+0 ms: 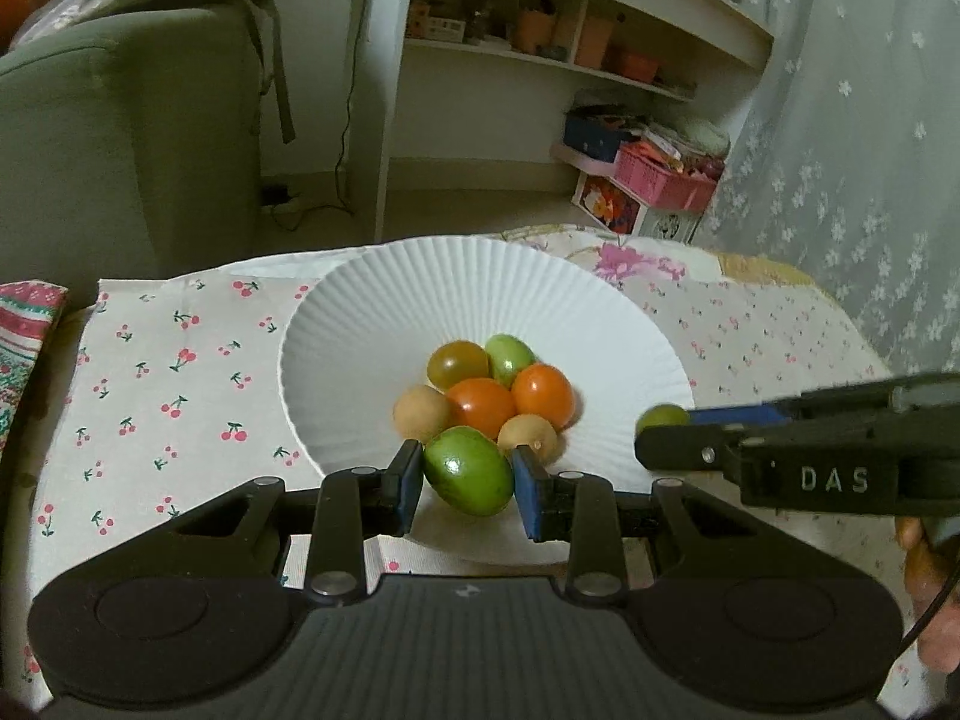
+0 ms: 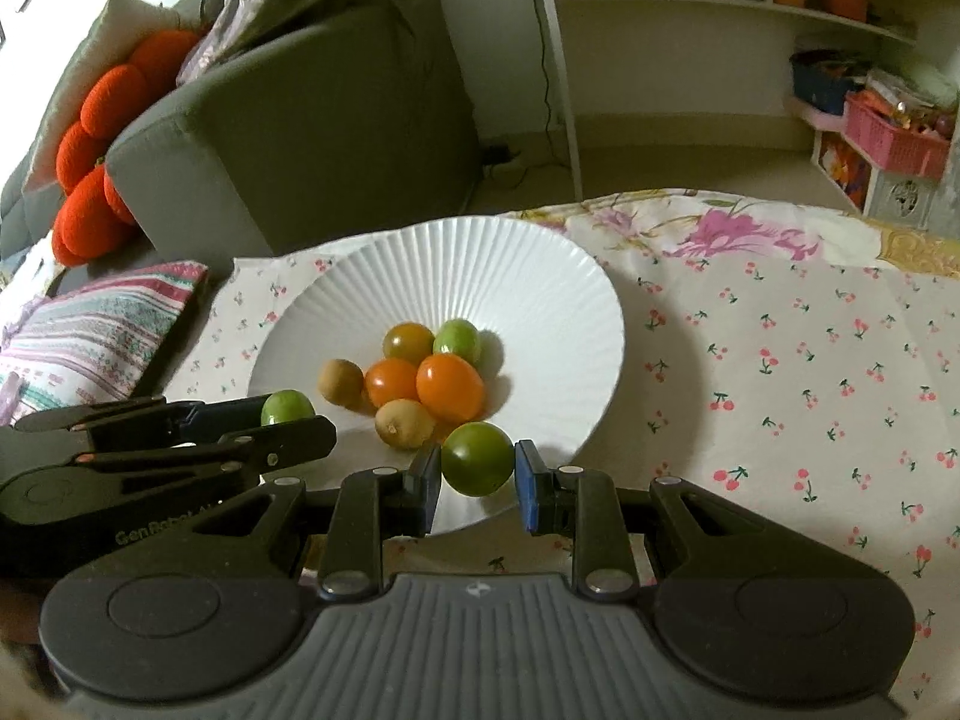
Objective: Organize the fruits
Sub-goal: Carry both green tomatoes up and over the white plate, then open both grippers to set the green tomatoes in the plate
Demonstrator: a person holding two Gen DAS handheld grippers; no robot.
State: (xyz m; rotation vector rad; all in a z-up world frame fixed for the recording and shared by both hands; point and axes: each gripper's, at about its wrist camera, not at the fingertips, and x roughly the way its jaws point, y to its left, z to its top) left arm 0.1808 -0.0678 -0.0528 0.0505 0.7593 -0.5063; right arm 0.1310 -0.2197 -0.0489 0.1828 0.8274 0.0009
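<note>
Fruit is held in both grippers at once, above the near edge of a white fluted plate on a cherry-print cloth. Left wrist view: the left gripper pinches a green fruit between its blue pads, the fruit hanging at the plate's 6 o'clock rim. The pile of six sits just beyond it toward the plate's centre: two orange, two tan, one olive, one green. At 3 o'clock in this view the right gripper comes in from the side, closed on a smaller green fruit over the plate's right rim. Right wrist view: the right gripper clamps its green fruit, seen large here, over the plate at 6 o'clock, touching or nearly touching a tan fruit of the pile. The left gripper enters at 9 o'clock, its green fruit showing above the upper finger. Judgement: the step in hand is setting both fruits down with the pile. It would be done well by lowering each until it rests on the plate's sloped inner wall, then parting the fingers slowly. The slope should roll each fruit inward. Releasing one at a time would avoid knocking the pile or the two grippers meeting.
</note>
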